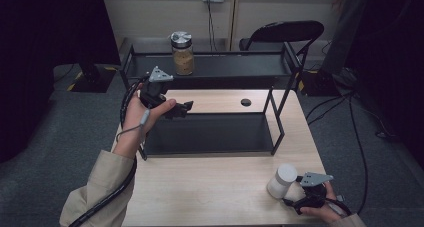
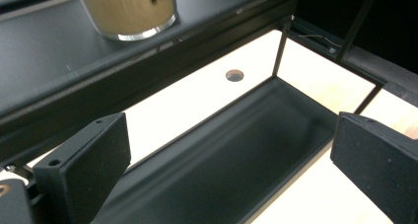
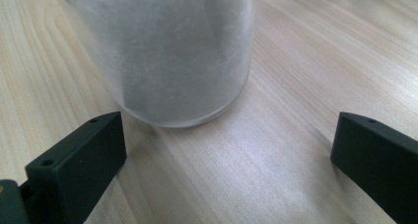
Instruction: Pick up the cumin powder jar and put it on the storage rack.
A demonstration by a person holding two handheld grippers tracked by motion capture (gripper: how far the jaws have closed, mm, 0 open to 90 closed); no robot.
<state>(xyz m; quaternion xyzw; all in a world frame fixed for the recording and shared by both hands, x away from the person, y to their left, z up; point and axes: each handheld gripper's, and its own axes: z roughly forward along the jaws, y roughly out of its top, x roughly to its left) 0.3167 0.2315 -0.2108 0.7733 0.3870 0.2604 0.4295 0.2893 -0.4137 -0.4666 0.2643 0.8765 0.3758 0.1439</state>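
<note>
A glass jar of brown powder (image 1: 183, 54) with a metal lid stands on the upper shelf of a black two-tier rack (image 1: 215, 67); its base (image 2: 129, 12) shows at the top of the left gripper view. My left gripper (image 1: 183, 108) hovers open over the left end of the lower tray (image 2: 236, 150), holding nothing. A white jar (image 1: 281, 181) stands on the wooden table near the front right. My right gripper (image 1: 289, 199) is open just in front of the white jar (image 3: 172, 51), its jaws apart and not touching it.
The wooden table (image 1: 210, 187) has a round cable hole (image 1: 245, 102) behind the lower tray. A black folding chair (image 1: 282, 34) stands beyond the rack. Cables run over the grey carpet at the right.
</note>
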